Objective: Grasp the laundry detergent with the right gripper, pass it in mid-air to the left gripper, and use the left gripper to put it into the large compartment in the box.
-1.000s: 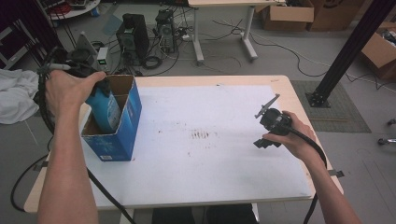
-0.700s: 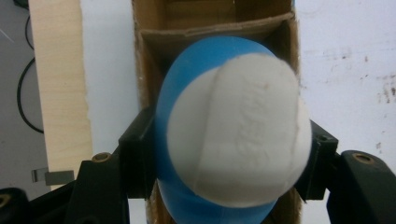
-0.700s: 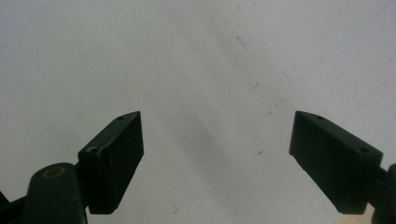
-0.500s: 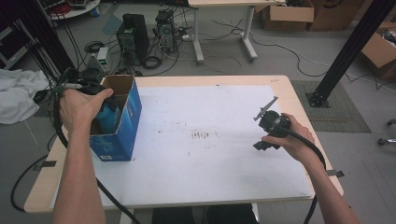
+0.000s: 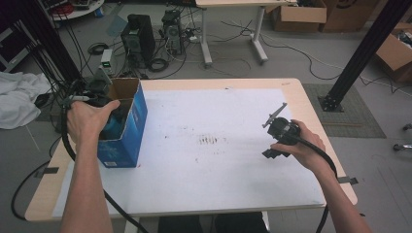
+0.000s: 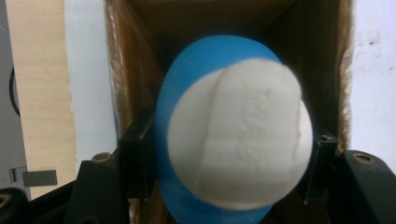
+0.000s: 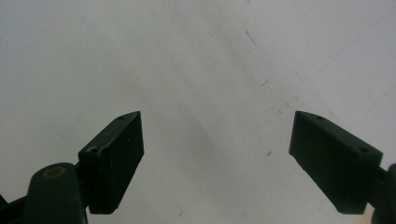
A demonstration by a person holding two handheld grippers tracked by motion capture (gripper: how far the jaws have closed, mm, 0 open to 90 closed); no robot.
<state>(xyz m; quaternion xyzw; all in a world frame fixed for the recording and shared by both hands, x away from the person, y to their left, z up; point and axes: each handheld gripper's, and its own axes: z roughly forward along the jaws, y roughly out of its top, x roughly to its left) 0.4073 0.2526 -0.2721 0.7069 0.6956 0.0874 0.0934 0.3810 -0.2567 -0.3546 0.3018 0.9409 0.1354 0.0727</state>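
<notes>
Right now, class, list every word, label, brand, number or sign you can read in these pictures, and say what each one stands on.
None can be read.
Blue box: its blue side shows no legible print in the high view.
Blue and white object clamped in the left gripper: faint raised marks on its white face, too blurred to read.
Cardboard boxes on the floor: dark marks, too small to read.
White table sheet: smudges, not writing.
</notes>
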